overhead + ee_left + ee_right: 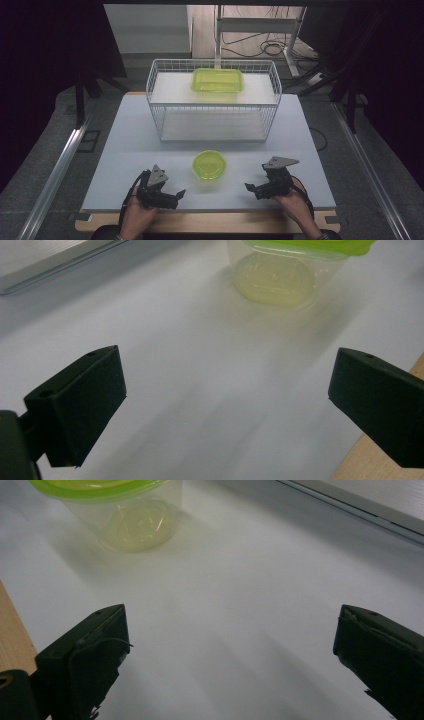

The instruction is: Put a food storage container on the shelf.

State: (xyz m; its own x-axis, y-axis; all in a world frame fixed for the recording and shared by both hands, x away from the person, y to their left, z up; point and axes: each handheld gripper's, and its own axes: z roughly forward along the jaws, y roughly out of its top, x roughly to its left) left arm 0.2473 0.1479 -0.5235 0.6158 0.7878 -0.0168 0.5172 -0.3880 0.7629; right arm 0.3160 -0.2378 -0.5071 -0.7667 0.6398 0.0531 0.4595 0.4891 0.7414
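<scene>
Both tongs (180,192) (248,187) gape empty beside the round tub (209,165); high view adds a basket (214,100).

Round tub (209,165) glossy clear plastic; table (130,145) matt white; basket (212,102) wire.

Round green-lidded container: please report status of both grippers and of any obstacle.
Left gripper open, empty. Right gripper open, empty. Round green-lidded container upright on table between them, untouched. Wire basket stands behind it, apart.
</scene>
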